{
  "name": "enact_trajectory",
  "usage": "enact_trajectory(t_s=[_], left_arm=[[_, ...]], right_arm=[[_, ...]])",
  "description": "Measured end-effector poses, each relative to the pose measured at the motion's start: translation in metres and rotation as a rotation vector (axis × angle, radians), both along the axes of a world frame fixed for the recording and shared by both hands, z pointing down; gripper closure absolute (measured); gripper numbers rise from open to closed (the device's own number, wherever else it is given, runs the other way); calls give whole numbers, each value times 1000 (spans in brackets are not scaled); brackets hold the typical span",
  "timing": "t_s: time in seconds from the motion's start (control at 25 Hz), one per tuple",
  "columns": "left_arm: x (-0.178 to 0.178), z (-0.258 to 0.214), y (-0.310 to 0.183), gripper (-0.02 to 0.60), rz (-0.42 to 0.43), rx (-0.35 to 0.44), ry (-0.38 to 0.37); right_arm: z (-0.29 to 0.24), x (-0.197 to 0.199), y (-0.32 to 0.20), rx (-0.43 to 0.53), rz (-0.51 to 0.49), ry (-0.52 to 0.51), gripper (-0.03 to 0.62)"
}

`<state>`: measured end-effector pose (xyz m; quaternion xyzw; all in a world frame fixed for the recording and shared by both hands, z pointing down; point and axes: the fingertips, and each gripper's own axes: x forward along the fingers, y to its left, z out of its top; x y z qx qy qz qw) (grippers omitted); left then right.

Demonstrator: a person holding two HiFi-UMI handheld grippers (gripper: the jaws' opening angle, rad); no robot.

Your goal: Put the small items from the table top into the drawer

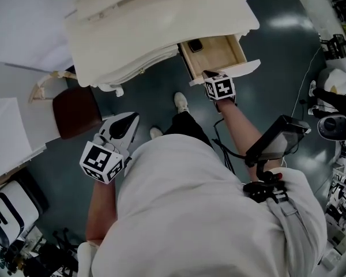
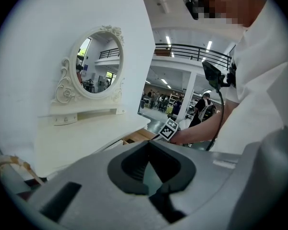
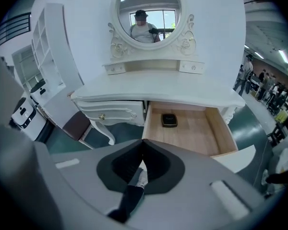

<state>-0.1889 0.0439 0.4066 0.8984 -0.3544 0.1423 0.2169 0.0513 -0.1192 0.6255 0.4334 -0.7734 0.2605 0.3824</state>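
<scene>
Right claw (image 3: 143,148): my jaws are pressed together on nothing, poised over the front edge of the open drawer (image 3: 222,134). The dark item (image 3: 169,120) lies on the drawer floor at the back left, beyond the tip of this claw and well apart from it. Left claw (image 2: 149,146): my jaws are likewise together and empty, off to the left in front of the white table (image 3: 158,87), well apart from the drawer.

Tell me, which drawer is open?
The wood-lined drawer, pulled out from the dressing table with a small black thing lying inside. The white drawer beside it, with a gold knob, is pushed shut.
</scene>
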Motion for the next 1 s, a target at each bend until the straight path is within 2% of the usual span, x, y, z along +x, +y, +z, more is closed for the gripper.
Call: enact_trajectory(t_s=[0.24, 0.4, 1.0], left_arm=[[-18, -8, 51, 580, 18, 16, 5], [-17, -1, 67, 580, 27, 18, 12], [-15, 20, 69, 580, 42, 8, 8]], right_arm=[[-44, -35, 77, 32, -58, -43, 593], [-59, -47, 109, 56, -92, -66, 592], [-89, -88, 140, 132, -245, -99, 594]])
